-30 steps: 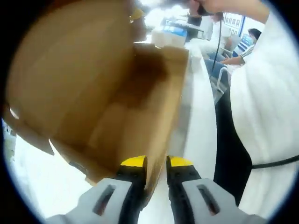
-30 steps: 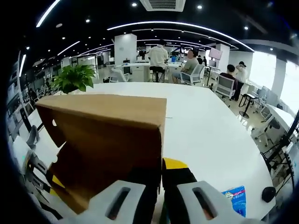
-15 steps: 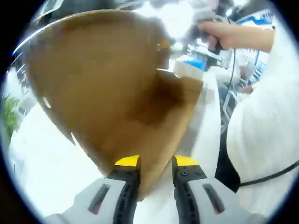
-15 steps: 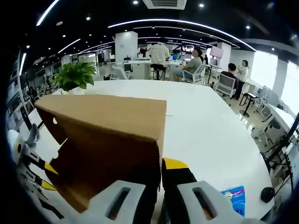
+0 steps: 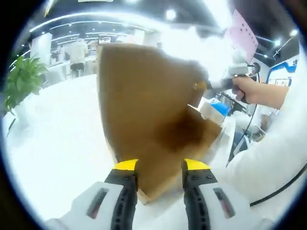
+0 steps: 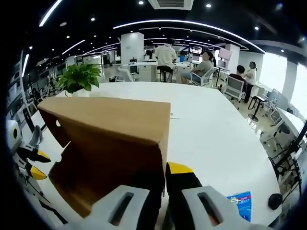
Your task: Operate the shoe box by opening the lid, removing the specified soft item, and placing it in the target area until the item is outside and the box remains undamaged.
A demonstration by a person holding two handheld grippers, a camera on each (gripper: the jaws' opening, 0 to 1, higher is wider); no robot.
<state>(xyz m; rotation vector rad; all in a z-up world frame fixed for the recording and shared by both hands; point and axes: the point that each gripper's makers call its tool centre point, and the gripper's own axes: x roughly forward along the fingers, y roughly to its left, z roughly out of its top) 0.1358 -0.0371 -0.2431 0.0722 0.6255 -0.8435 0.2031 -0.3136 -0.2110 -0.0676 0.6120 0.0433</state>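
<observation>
The brown cardboard shoe box point(image 6: 108, 139) stands on the white table point(image 6: 211, 129). My right gripper point(image 6: 165, 172) is shut on the box's near wall, with the wall's edge between its jaws. In the left gripper view the box's big flat panel point(image 5: 144, 100) rises straight ahead, and its lower corner sits between the spread jaws of my left gripper point(image 5: 160, 167), which is open. A hand holds the right gripper point(image 5: 201, 86) at the box's far edge. The left gripper point(image 6: 37, 165) shows left of the box's side flap, yellow tips apart. The inside of the box is hidden.
A potted green plant point(image 6: 79, 76) stands at the table's far left. A blue packet point(image 6: 240, 199) lies on the table near the right gripper. Several people sit at desks in the background. A person in white point(image 5: 268, 158) is close on the right.
My left gripper's jaws have spread apart from the box edge they held, and it has drawn back a little to the box's left. The right gripper and the box have stayed put.
</observation>
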